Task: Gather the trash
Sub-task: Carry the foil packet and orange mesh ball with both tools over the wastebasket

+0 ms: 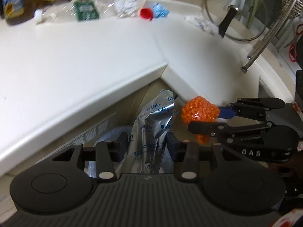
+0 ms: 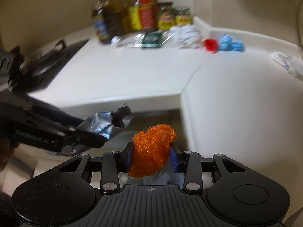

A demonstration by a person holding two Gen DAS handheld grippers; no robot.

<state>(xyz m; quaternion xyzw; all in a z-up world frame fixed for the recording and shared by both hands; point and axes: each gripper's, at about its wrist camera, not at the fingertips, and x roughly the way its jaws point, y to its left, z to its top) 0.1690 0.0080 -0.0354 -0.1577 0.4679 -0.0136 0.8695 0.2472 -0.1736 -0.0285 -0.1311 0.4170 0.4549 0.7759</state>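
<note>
My left gripper is shut on a crumpled silver foil wrapper with blue print, held below the counter's inner corner. It also shows in the right wrist view. My right gripper is shut on an orange mesh wad, just right of the foil; the wad also shows in the left wrist view. Below both is a pale plastic bag. On the white counter lie a white crumpled paper, a red cap, blue crumpled material and a clear wrapper with a green label.
Bottles and jars stand at the counter's back. A glass pot lid leans by a metal rack at the right, with white crumpled plastic beside it. A black stove sits at the left.
</note>
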